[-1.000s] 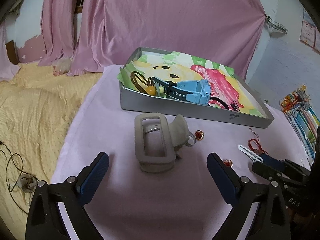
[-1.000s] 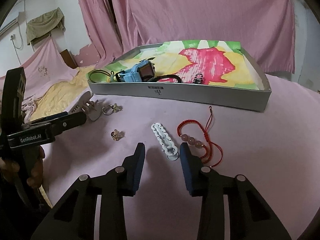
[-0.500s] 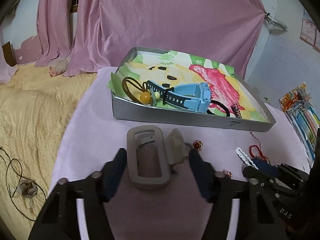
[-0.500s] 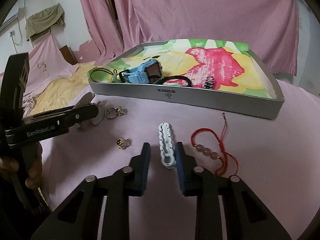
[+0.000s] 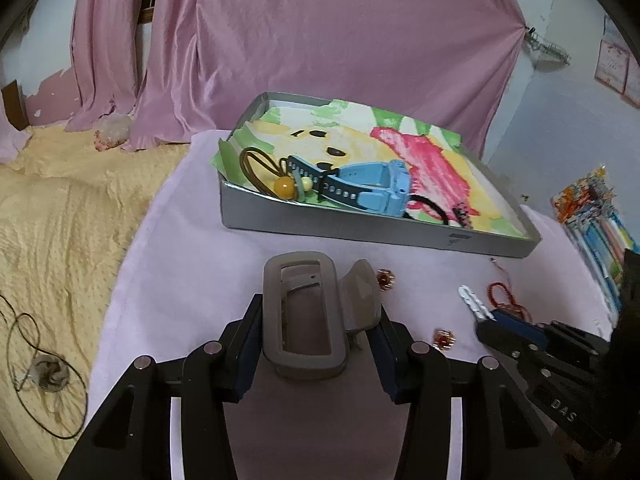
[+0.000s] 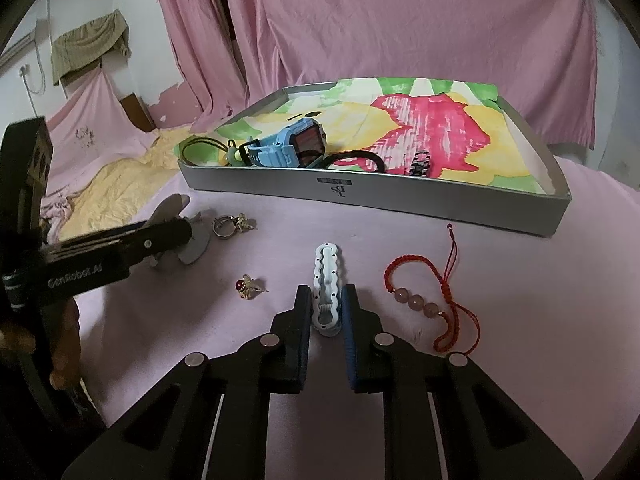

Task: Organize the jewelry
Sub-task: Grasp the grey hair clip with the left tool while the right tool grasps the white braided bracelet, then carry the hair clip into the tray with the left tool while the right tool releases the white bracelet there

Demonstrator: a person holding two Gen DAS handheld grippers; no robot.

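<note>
Taupe plastic: hair claw (image 5: 308, 312), on the pink desk (image 5: 180, 248) just before the tray (image 5: 320, 228). Left gripper (image 5: 316, 344) has its fingers (image 5: 250, 340) closed against the claw's sides; the claw is not yet lifted.

White plastic: wavy clip (image 6: 328, 284), flat on the desk. Right gripper (image 6: 326, 320) has its fingers (image 6: 303, 312) pressed to the clip's near end.

Loose, desk: two small gold earrings (image 6: 248, 286), ring (image 6: 222, 228), red cord bracelet (image 6: 420, 300).

In tray: blue watch (image 6: 292, 148), hair ties, black clip.

Risks, judged:
- Claw is held by its smooth frame only; it may pivot or slip out on lifting.
- Clip is thin and gripped at one end; it may tilt, snap free, or slide on the cloth.
- Both arms lie close together; a sweep toward the tray may scatter the nearer earring or snag the bracelet's cord.
- A low carry may strike the tray wall.
</note>
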